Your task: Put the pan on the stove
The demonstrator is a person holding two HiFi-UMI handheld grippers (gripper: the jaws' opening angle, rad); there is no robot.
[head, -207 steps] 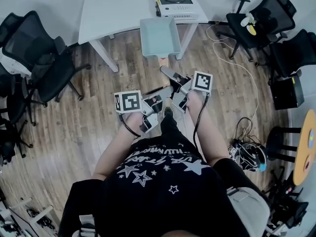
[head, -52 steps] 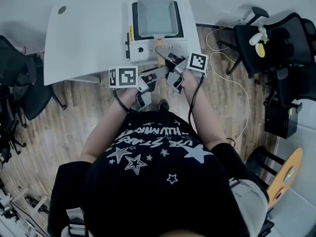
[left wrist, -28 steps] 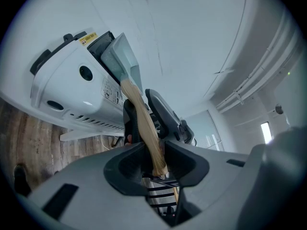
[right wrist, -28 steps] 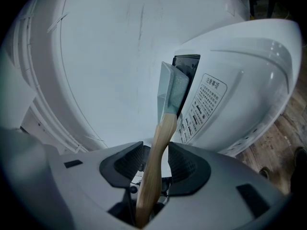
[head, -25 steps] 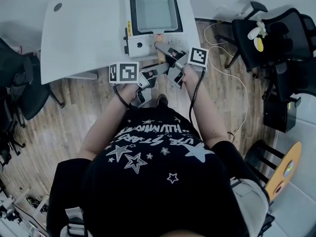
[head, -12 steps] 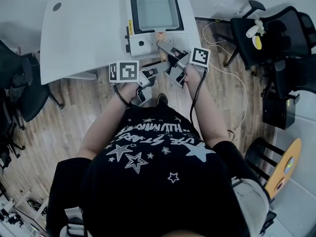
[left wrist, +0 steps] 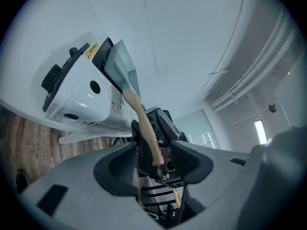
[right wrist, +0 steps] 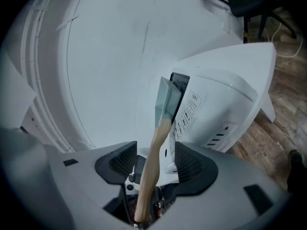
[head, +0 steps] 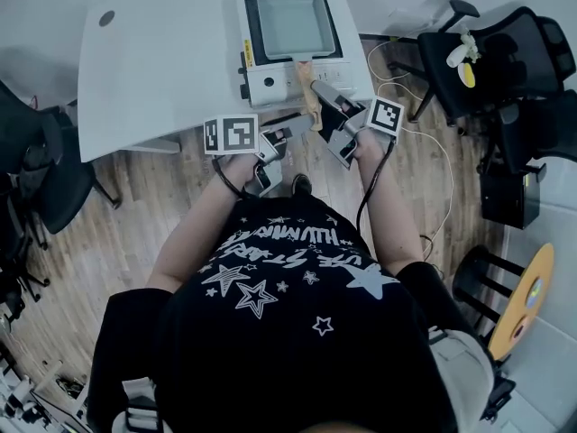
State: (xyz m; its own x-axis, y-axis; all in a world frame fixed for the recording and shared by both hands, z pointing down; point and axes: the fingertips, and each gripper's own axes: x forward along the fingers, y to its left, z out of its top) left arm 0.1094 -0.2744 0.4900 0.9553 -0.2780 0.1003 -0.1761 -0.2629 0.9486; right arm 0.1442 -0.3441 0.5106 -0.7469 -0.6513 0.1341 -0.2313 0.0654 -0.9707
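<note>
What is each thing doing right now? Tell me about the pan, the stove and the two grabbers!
Pan: sits flat on the stove, empty.
Stove: on the white table; whether it is on cannot be told.
Pan handle: sticks out toward the person, not squeezed.
Left gripper: open; jaws have just been opening, handle end between them.
Right gripper: open; jaws have just been opening, handle between them.
</note>
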